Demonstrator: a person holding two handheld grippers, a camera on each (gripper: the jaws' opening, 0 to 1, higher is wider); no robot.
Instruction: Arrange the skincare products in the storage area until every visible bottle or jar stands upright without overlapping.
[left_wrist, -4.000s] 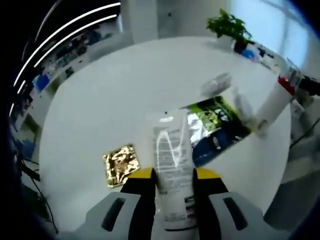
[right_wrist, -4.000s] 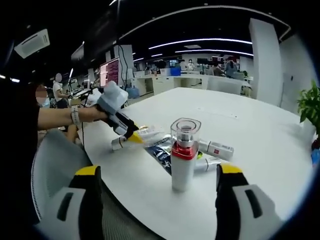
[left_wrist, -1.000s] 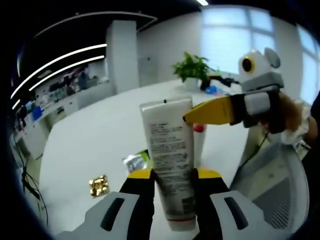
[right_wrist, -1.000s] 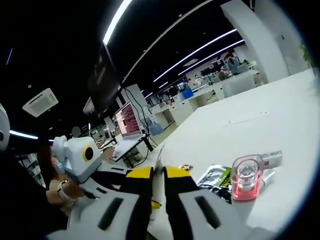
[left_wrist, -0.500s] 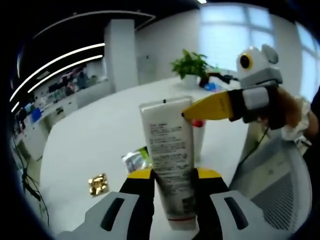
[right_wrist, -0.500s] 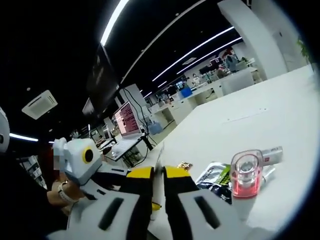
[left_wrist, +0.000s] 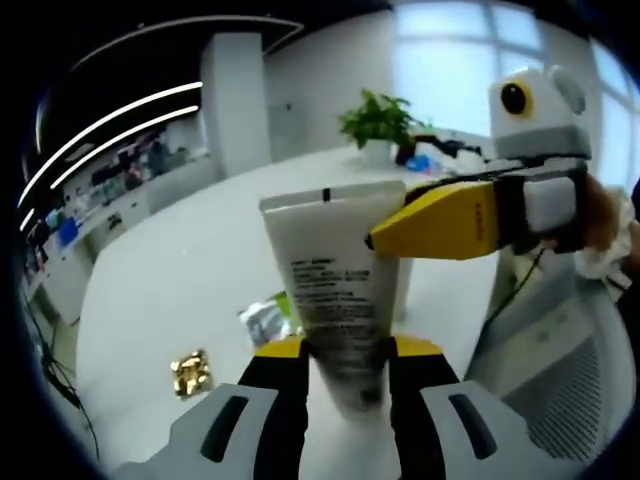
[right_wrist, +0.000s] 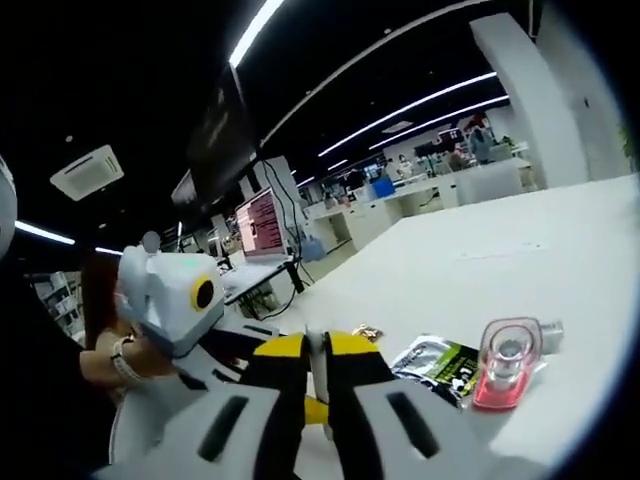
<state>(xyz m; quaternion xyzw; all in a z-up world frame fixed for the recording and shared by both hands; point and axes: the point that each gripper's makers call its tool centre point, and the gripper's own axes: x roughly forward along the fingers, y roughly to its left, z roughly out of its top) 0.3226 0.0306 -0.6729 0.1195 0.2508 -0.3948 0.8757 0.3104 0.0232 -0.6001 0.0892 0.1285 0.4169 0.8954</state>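
Tube held by 2 grippers

The white tube has slid outward: left gripper grips its base, right gripper pinches its crimp, mid-reorientation.

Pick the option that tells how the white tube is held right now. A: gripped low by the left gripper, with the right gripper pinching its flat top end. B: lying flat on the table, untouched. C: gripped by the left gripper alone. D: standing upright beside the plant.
A: in the left gripper view the white tube sits between the left gripper fingers while the right gripper tips close on its crimped top corner.
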